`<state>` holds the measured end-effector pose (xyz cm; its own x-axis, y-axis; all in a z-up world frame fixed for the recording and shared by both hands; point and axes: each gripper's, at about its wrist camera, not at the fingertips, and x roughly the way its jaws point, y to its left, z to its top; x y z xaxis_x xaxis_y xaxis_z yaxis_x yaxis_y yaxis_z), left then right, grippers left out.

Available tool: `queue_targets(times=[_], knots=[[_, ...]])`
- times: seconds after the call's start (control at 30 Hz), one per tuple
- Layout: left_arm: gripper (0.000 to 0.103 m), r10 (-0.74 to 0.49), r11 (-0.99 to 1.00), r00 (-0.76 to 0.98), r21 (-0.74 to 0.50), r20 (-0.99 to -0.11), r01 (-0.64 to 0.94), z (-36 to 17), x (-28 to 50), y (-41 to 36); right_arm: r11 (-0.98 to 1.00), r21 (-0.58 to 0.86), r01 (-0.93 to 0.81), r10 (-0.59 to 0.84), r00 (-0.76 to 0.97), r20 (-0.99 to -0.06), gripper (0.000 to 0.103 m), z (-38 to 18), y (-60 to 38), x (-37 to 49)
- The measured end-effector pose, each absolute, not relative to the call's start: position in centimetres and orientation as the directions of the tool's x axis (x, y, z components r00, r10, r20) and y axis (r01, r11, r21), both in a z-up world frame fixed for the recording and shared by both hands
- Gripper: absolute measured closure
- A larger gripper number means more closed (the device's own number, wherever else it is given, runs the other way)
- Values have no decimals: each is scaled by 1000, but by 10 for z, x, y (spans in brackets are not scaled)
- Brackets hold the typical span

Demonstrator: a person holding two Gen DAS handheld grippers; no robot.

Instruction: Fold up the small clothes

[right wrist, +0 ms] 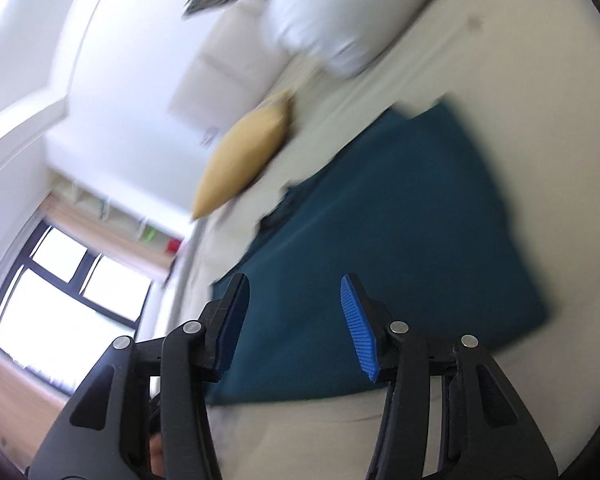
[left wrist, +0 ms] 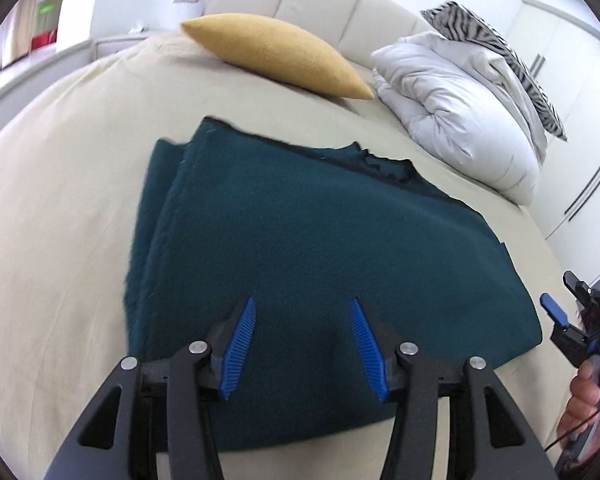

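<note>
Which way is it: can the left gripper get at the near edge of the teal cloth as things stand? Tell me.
Probably yes. The left gripper hangs open just above the folded teal cloth, whose near edge lies right under its fingers on the bed sheet. Nothing lies between them; the right gripper is off to the side.

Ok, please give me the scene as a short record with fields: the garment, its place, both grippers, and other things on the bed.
garment: dark teal fleece cloth, folded in layers, lying flat
surface: beige bed sheet
left gripper: open above the cloth's near edge, nothing between the pads
right gripper: open, holding nothing
other things: mustard yellow cushion, white folded duvet, zebra-striped pillow
fold: layered edges uneven at the far side
</note>
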<state>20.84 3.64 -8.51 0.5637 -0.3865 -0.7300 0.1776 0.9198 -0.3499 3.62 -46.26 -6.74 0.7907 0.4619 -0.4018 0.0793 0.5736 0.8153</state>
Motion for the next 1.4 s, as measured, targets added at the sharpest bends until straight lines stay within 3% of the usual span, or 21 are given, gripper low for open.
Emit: queue_targets(times=[0.07,0.2,0.23,0.33,0.53,0.63,0.67,0.83,0.93,1.07,1.2,1.3,1.37,1.4], knots=[[63,-410,906,553,-390,-725,161,-93,206,51,568,823,30,538,743,-399,56,-67,-427,56],[67,-499,849,531,-507,-684,145,-101,203,75,552,832,52,631,625,-458,56,-101,-382,80],[67,-512,840,528,-522,-677,146,-102,203,78,561,823,95,618,614,-492,57,-114,-381,81],[68,-571,791,515,-596,-639,136,-107,202,92,496,861,113,626,641,-445,69,-131,-400,69],[71,-626,703,530,-708,-572,67,-109,191,126,522,822,228,453,743,-493,66,-122,-457,49],[64,-603,705,567,-708,-562,48,-94,184,137,546,796,261,363,783,-505,61,-103,-471,39],[56,-589,710,587,-703,-556,46,-86,183,139,545,803,239,362,798,-483,61,-94,-470,38],[47,-636,690,590,-710,-498,144,-53,208,112,581,807,106,466,769,-437,54,-67,-430,76],[47,-635,720,570,-667,-521,192,-52,237,83,590,806,43,551,709,-441,54,-66,-383,119],[47,-620,738,519,-661,-588,134,-84,280,66,592,806,-29,643,619,-450,54,-75,-327,172],[66,-642,704,517,-703,-567,102,-107,289,83,582,813,27,653,580,-487,55,-107,-315,201],[78,-662,680,509,-726,-549,103,-113,285,96,524,851,39,648,629,-429,59,-124,-341,207],[76,-666,662,524,-744,-532,86,-111,278,110,497,865,63,612,682,-401,59,-126,-367,198],[67,-663,649,541,-757,-517,71,-108,273,120,505,858,90,575,706,-413,56,-124,-380,190]])
